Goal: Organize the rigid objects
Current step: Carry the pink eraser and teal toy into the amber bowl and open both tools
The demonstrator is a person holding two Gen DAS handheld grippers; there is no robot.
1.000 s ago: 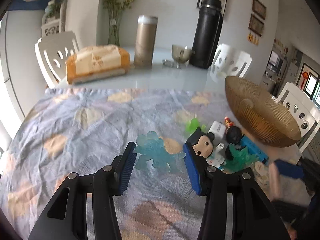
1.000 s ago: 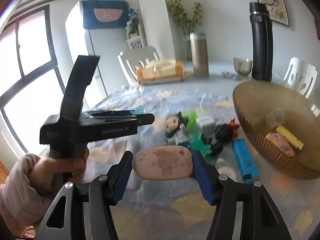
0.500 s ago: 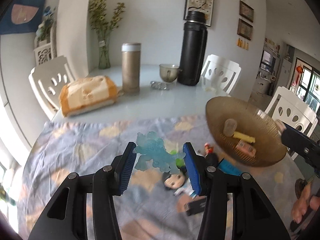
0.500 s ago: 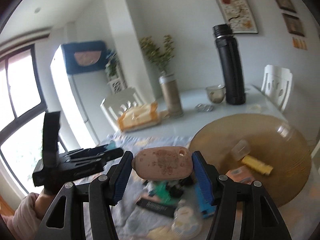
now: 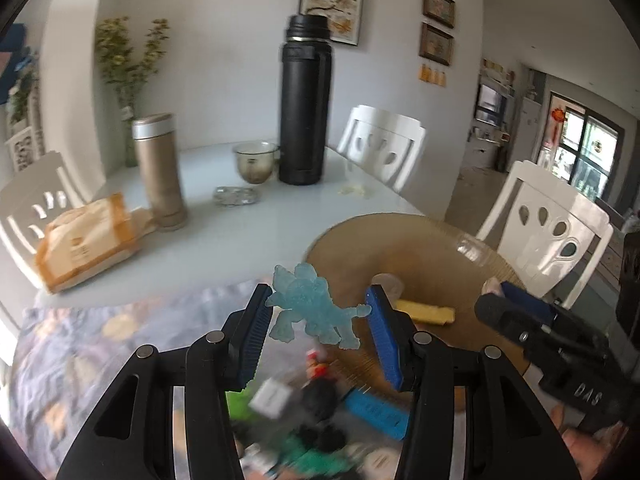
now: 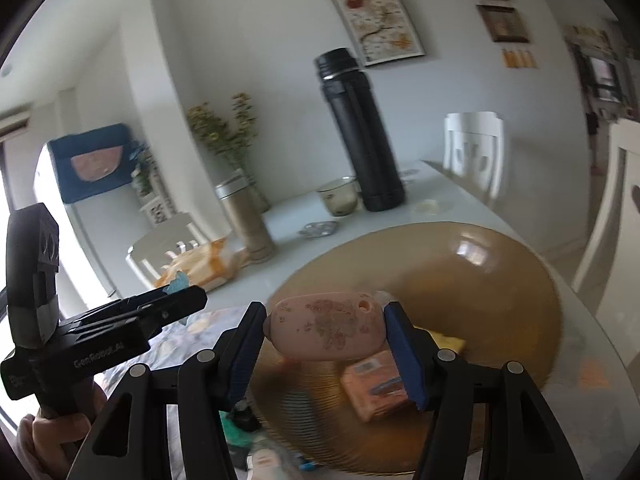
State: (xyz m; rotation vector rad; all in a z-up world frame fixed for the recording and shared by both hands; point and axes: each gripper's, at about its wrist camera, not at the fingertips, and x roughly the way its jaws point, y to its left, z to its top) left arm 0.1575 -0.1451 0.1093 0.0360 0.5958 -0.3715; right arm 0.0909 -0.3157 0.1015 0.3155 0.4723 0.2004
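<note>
My left gripper (image 5: pixel 316 324) is shut on a translucent blue toy figure (image 5: pixel 310 310), held in the air near the left rim of the amber bowl (image 5: pixel 424 256). My right gripper (image 6: pixel 326 336) is shut on a pink oval case (image 6: pixel 326 332), held over the same bowl (image 6: pixel 480 276). The bowl holds a yellow block (image 5: pixel 426 314) and an orange packet (image 6: pixel 376 386). Several small toys, among them a blue bar (image 5: pixel 376 414) and a green figure (image 5: pixel 316 460), lie blurred on the floral cloth (image 5: pixel 80 352) below. The right gripper also shows in the left wrist view (image 5: pixel 496 292).
On the white table (image 5: pixel 224 240) stand a tall black flask (image 5: pixel 304 104), a gold tumbler (image 5: pixel 158 172), a glass cup (image 5: pixel 256 162) and a wrapped bread pack (image 5: pixel 88 240). White chairs (image 5: pixel 548 228) ring the table.
Both grippers have risen from the cloth and moved right toward the bowl, each carrying its object. The right gripper is now over the bowl.
</note>
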